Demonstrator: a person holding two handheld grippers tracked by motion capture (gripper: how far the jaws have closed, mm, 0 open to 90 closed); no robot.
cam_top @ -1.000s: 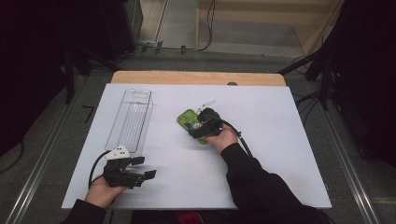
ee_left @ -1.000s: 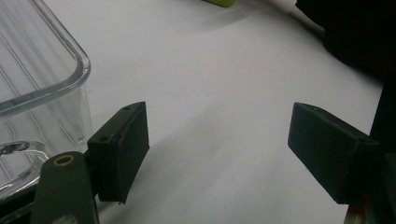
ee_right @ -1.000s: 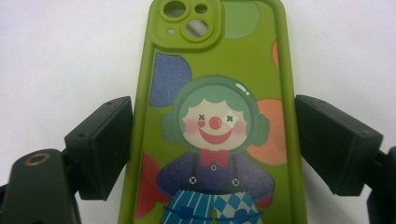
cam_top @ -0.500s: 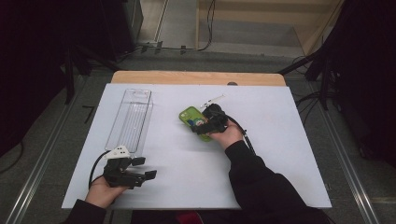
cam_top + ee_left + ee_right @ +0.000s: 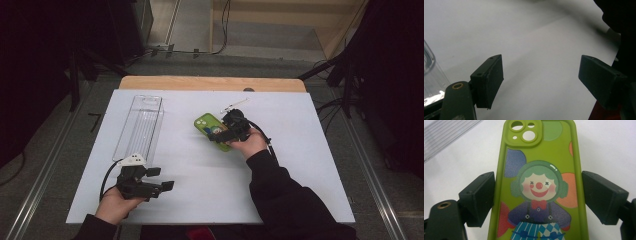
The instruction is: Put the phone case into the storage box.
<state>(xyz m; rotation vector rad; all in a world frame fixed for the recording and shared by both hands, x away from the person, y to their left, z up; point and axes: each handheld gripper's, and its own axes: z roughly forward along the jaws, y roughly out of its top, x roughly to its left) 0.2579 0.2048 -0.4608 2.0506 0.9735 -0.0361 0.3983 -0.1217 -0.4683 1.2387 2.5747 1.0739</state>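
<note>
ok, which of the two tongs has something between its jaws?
The right tongs: jaws open either side of the green phone case. The left tongs straddle only bare table.

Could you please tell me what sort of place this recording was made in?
Probably a lab or studio recording station: a white-topped table ringed by dark curtains, cables on the grey floor, and metal frame rails alongside.
</note>
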